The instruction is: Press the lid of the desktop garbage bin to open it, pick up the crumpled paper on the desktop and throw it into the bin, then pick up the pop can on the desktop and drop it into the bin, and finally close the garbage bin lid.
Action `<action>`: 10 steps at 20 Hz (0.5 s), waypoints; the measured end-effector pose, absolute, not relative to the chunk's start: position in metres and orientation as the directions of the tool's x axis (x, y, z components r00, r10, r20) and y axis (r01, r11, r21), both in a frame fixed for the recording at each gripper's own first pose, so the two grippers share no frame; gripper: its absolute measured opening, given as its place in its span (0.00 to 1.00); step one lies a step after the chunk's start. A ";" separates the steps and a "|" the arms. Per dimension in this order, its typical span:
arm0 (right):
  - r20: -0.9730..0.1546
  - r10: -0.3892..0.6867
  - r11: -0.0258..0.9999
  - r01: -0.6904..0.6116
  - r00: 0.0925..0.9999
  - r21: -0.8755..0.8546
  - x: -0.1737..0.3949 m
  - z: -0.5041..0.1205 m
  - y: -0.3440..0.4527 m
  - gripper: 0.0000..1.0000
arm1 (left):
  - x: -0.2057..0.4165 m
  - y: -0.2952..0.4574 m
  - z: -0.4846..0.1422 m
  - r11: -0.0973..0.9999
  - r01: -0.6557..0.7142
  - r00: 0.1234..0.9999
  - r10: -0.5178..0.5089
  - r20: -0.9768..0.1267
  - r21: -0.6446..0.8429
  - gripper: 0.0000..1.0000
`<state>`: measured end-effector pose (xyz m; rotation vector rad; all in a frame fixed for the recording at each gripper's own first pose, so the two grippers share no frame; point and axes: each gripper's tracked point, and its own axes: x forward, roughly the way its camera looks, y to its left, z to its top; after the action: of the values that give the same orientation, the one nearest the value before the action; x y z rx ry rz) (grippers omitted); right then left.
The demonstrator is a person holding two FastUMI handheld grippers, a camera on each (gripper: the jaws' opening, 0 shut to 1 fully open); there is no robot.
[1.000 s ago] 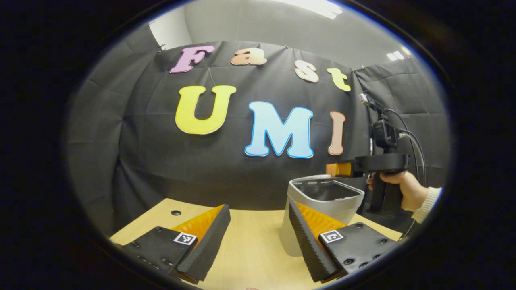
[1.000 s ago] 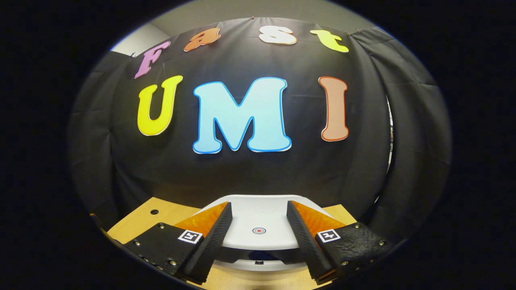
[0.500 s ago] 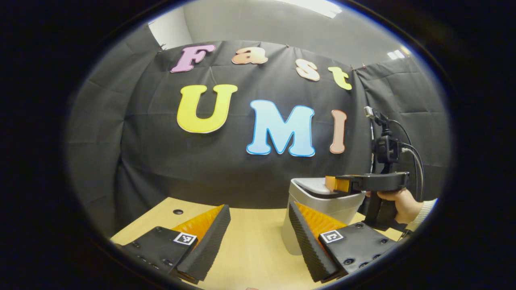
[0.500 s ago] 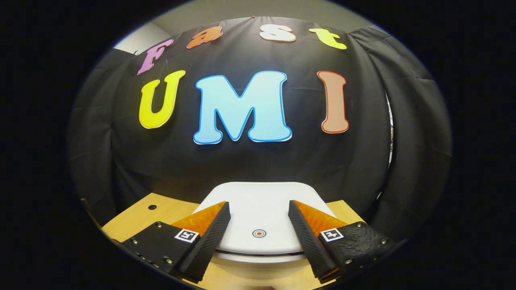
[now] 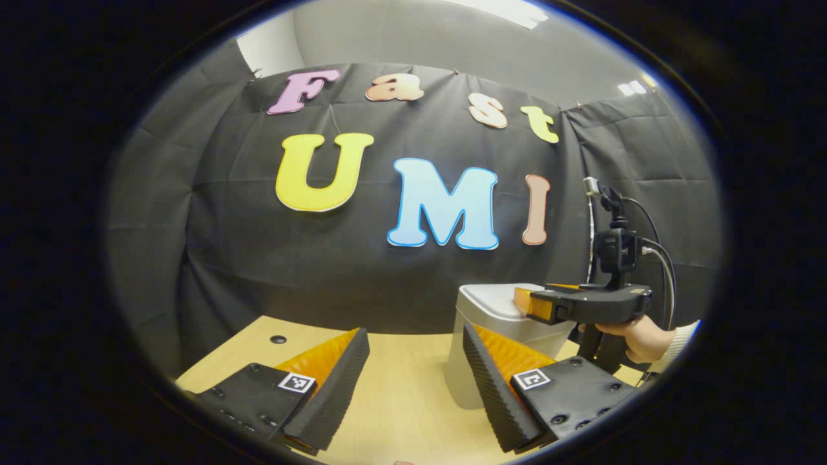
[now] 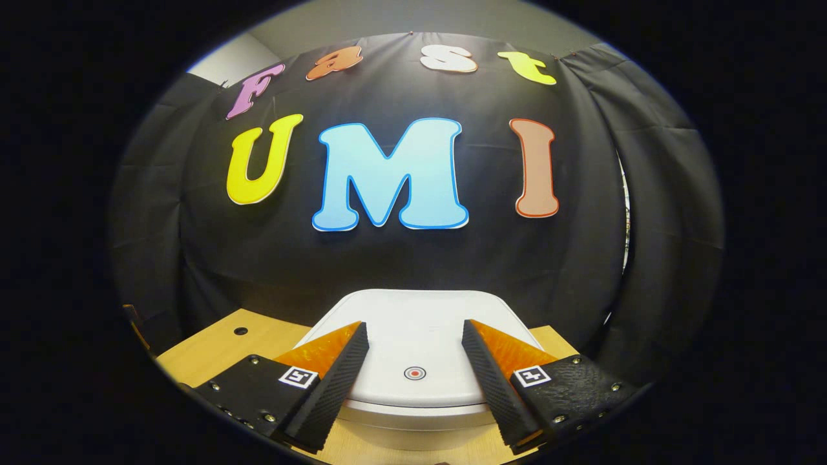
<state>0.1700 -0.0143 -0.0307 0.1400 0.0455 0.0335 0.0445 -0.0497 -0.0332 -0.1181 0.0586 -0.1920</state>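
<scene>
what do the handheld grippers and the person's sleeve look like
Each gripper has two wedge-shaped fingers with ribbed pads on black plates bearing small square black-and-white tags. The right gripper has a black pistol handle, a camera on top with black cables, held by a hand in a pale knit cuff.

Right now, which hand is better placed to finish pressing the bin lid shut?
Right. The right tool sits directly over the lid, open, straddling its button mark; the left gripper view shows it on top of the bin. The left tool is open, low over the table, beside the bin.

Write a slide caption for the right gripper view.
Open right tool over the bin's closed white lid.
</scene>
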 end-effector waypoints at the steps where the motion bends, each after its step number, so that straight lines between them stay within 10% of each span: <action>1: -0.046 0.029 0.991 -0.023 0.999 0.129 0.171 -0.033 -0.013 0.95 | 0.045 -0.049 -0.034 0.975 0.187 0.980 -0.194 -0.048 -0.123 0.95; 10: -0.001 0.012 0.991 -0.012 1.000 0.130 0.171 -0.040 -0.013 0.96 | 0.046 -0.047 -0.039 0.976 0.167 0.982 -0.177 -0.060 -0.137 0.95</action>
<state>0.1711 -0.0126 -0.0398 0.1302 0.0016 0.0117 0.0456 -0.0467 -0.0392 -0.1315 0.0722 -0.1734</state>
